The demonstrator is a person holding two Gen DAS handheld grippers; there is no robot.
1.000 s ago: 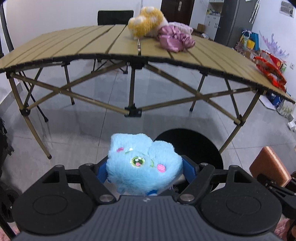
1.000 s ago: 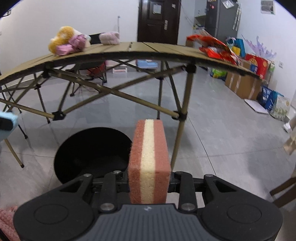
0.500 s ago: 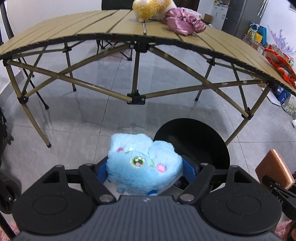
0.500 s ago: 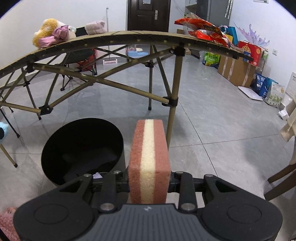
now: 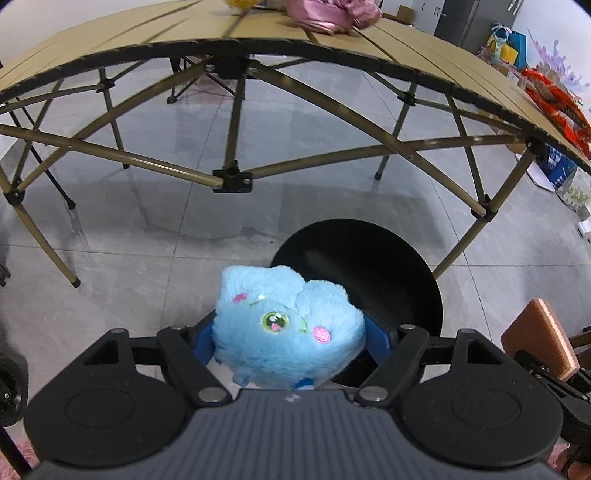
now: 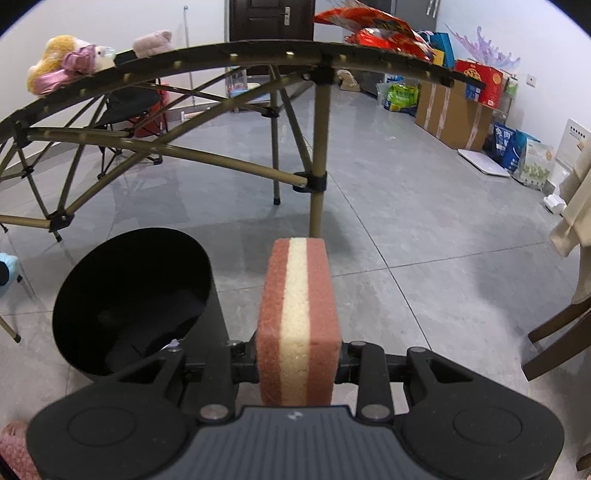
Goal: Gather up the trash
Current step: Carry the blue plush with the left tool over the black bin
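Grey tiled floor (image 6: 424, 240), black bin (image 6: 133, 295), small scrap inside (image 6: 173, 345)

The grey tiled floor (image 6: 406, 206) carries a black bin (image 6: 122, 295) left of the fingers, and a slatted folding table (image 5: 110, 48) beyond bears plush toys (image 6: 55, 62) and red snack packets (image 6: 373, 29).

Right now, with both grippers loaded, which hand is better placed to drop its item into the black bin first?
Left, probably. The left gripper holds the blue plush toy overlapping the black bin rim. The right gripper holds its sponge beside the bin, over bare floor.
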